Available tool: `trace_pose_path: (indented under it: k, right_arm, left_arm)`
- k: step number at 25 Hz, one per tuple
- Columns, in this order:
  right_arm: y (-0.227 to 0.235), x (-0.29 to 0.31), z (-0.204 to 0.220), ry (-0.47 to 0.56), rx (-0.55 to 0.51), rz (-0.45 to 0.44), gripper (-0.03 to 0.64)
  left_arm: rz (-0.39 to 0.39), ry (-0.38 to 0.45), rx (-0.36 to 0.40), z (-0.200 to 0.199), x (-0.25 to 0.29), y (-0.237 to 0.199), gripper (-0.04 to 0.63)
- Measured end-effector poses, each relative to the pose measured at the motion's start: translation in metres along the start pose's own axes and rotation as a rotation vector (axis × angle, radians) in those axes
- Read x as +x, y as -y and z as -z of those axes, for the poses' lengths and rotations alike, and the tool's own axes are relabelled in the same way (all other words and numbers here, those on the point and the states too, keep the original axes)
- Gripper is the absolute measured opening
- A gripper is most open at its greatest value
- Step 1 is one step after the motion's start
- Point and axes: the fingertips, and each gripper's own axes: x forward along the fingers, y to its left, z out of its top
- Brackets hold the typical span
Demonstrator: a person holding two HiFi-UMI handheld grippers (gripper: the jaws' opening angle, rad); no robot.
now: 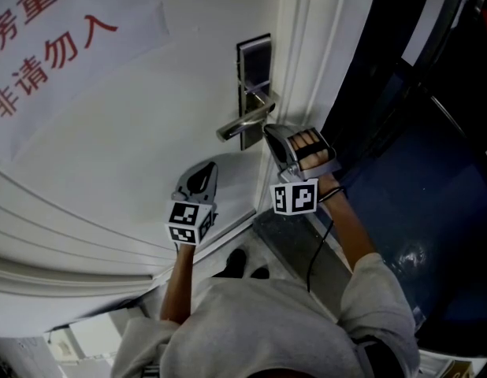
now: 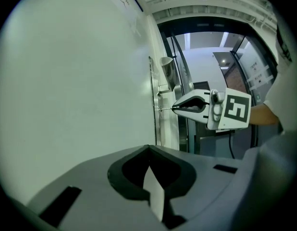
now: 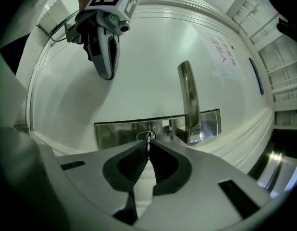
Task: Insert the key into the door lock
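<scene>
A steel lock plate [image 1: 254,73] with a lever handle [image 1: 242,124] sits on the white door [image 1: 133,156]. My right gripper [image 1: 269,130] points at the plate just below the handle, shut on a small metal key [image 3: 148,139]. The key's tip is at the keyhole [image 3: 147,135] in the plate [image 3: 115,129]; the handle [image 3: 187,97] stands to its right. From the side, the key [image 2: 165,109] bridges the right gripper [image 2: 175,109] and the plate [image 2: 155,105]. My left gripper [image 1: 206,166] hangs beside the door, lower left of the lock, shut and empty [image 2: 148,148].
A paper notice with red characters [image 1: 46,38] is stuck to the door at upper left. Right of the door edge lies a dark doorway with a bluish floor [image 1: 417,203]. The person's shoes [image 1: 237,263] stand on the threshold below.
</scene>
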Motion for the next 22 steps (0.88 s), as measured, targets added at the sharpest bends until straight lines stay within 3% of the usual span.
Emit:
trace_pose_path:
  k: [4, 8, 22]
  right_arm:
    - [0.000, 0.012, -0.003, -0.018, -0.020, -0.007, 0.029]
    - [0.000, 0.021, -0.004, -0.018, -0.031, 0.000, 0.029]
    - [-0.003, 0.027, -0.005, -0.011, -0.037, 0.002, 0.031]
  left_arm:
    - [-0.003, -0.041, -0.014, 0.009, 0.000, 0.000, 0.017]
    - [-0.003, -0.002, -0.005, 0.000, 0.001, 0.000, 0.017]
    - [0.006, 0.008, 0.006, -0.006, 0.007, 0.006, 0.017]
